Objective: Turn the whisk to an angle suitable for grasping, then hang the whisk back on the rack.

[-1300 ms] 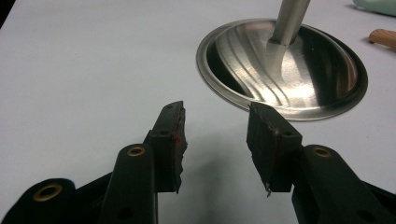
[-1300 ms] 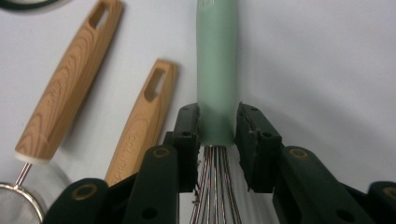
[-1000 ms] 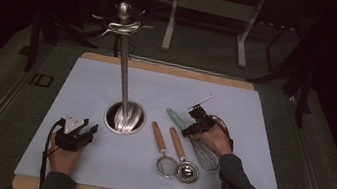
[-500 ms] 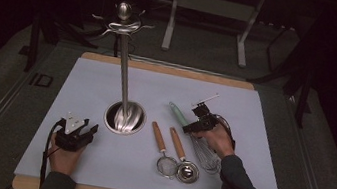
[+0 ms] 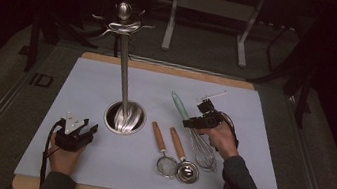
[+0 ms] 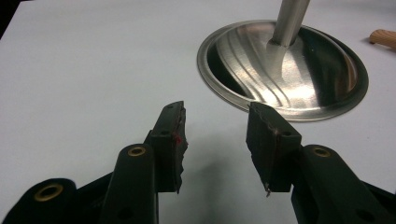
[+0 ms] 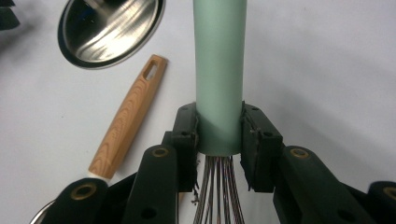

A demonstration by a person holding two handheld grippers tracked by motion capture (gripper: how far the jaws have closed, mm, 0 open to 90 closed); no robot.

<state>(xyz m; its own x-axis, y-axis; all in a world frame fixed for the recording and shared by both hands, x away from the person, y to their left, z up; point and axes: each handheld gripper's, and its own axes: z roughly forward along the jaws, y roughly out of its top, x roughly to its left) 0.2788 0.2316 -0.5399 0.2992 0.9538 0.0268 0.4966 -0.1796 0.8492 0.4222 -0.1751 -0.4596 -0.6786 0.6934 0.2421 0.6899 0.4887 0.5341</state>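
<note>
Pale mat [image 5: 107, 85] on wooden-edged table [image 5: 160, 68]

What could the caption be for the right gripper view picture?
Right gripper fingers clamp the whisk at the bottom of its green handle.

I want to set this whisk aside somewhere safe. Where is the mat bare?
Bare: the light mat left of the steel stand's round base, and its far right corner. Crowded: the wooden-handled strainers beside the green-handled wire whisk.
</note>
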